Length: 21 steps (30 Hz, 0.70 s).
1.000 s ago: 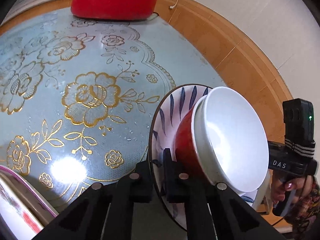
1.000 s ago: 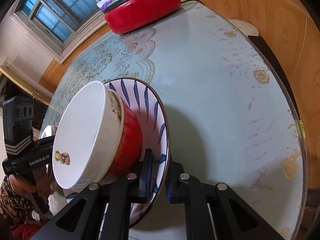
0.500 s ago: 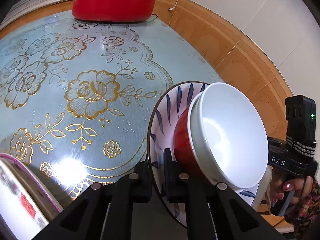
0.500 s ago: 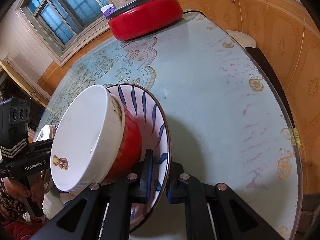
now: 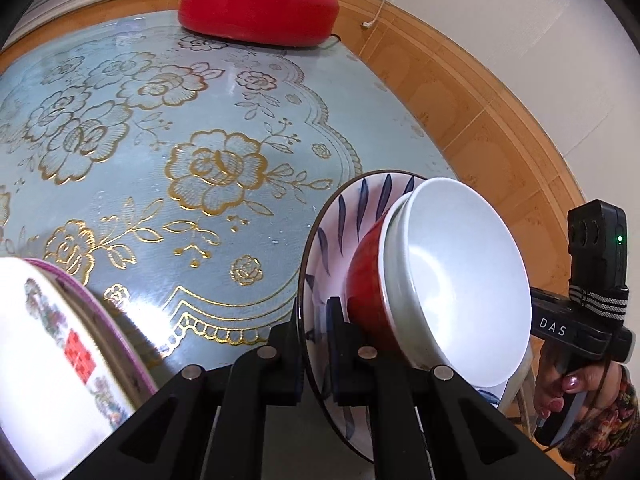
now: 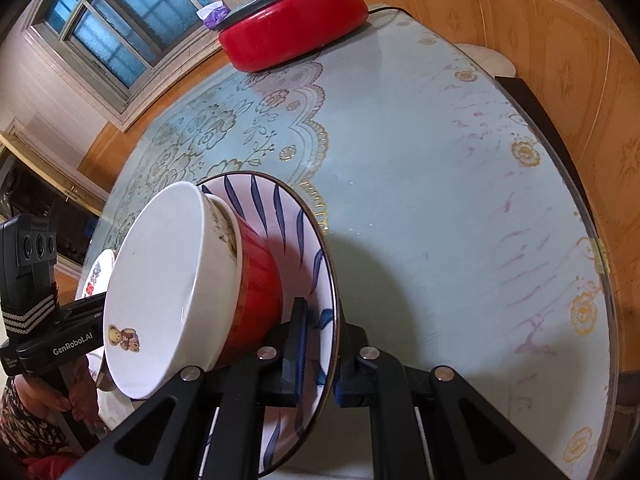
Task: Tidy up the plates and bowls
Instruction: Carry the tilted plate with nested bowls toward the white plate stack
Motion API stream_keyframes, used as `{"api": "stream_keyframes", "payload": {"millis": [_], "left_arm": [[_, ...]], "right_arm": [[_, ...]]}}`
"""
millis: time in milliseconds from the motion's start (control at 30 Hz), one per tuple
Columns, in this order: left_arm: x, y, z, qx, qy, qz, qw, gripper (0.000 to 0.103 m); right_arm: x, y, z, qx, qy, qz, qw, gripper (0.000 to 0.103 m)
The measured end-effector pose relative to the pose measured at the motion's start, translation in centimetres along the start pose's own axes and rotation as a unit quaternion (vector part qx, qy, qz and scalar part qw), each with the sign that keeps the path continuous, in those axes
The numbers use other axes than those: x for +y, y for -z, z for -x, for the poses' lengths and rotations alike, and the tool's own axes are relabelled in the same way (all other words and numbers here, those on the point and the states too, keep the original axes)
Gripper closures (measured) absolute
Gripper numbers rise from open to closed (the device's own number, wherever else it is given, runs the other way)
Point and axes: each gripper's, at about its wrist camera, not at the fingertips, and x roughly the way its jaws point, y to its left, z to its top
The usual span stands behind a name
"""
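A white plate with blue leaf strokes (image 5: 332, 216) is held tilted above the table, and a red bowl (image 5: 366, 280) sits on it with a white bowl (image 5: 460, 280) nested inside. My left gripper (image 5: 314, 344) is shut on the plate's near rim. In the right wrist view, the right gripper (image 6: 320, 352) is shut on the rim of the same plate (image 6: 288, 216) from the opposite side. The red bowl (image 6: 258, 276) and the white bowl (image 6: 160, 280), which has a small bear print, lean toward the left gripper's handle (image 6: 40, 300).
A red lidded pot (image 5: 256, 4) stands at the far end of the round, floral glass-topped table (image 5: 180, 160). A floral plate with a purple rim (image 5: 60, 360) lies close at the lower left. A stool (image 6: 488, 60) stands beyond the table edge.
The left view has shifted: the floral plate at the lower left has come further into the frame and the red pot has slid right. Both grippers keep their hold on the plate.
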Motion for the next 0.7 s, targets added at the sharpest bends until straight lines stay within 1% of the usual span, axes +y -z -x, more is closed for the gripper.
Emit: {"api": "stream_keyframes", "payload": {"millis": [367, 533, 700], "left_arm": [[0.8, -0.4, 3.8, -0.04, 0.0, 0.02, 0.999, 0.096], [1.5, -0.4, 5.9, -0.055, -0.009, 0.034, 0.9979, 0.096], [3.1, 0.1, 8.4, -0.072, -0.02, 0.057, 0.9956, 0.096]], "right_arm": [[2.9, -1.7, 1.5, -0.004, -0.014, 0.016, 1.0, 0.093], [4.7, -2.4, 1.7, -0.002, -0.025, 0.028, 0.999, 0.093], [7.2, -3.0, 1.5, 0.006, -0.037, 0.045, 0.998, 0.093]]}}
